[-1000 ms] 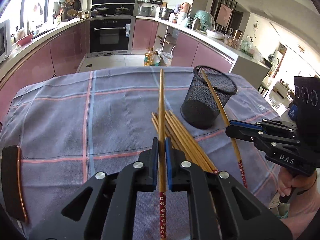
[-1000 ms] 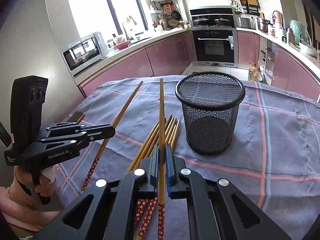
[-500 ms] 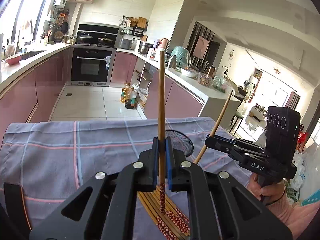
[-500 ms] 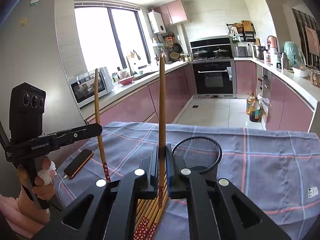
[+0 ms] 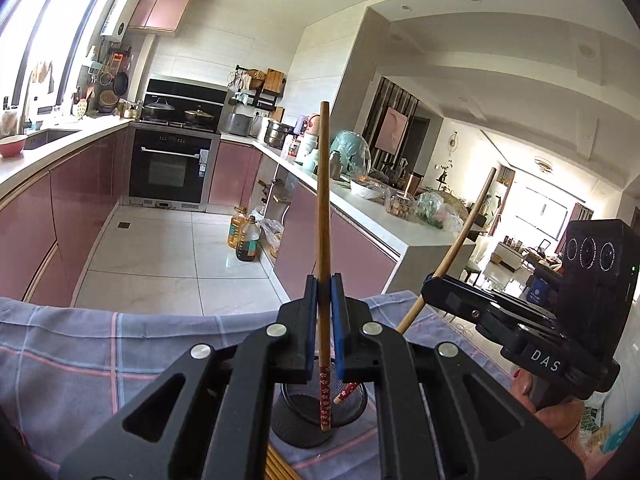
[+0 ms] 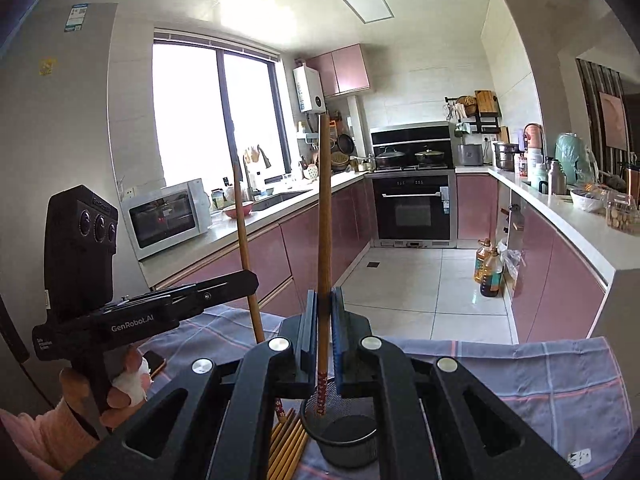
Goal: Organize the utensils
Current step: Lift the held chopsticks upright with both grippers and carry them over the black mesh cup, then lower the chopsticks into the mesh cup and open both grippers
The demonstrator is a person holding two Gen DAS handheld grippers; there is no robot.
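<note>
My left gripper [image 5: 324,280] is shut on a wooden chopstick [image 5: 322,200] held upright, its red patterned end over the black mesh cup [image 5: 296,420]. My right gripper [image 6: 324,294] is shut on a second chopstick [image 6: 324,208], also upright, with its red end at the mesh cup's [image 6: 344,440] rim. In the left wrist view the right gripper [image 5: 432,284] stands to the right with its tilted chopstick [image 5: 460,244]. In the right wrist view the left gripper [image 6: 252,280] stands to the left with its chopstick [image 6: 242,232]. Several more chopsticks [image 6: 290,440] lie on the cloth beside the cup.
The table is covered by a grey-blue plaid cloth [image 5: 80,352]. A phone [image 6: 154,360] lies near the table's left edge behind the left hand. Beyond the table are the kitchen floor, pink cabinets and an oven [image 6: 414,208].
Both grippers have tipped from pointing down at the table to upright and risen. Each chopstick now stands vertical with its red end over the mesh cup.
</note>
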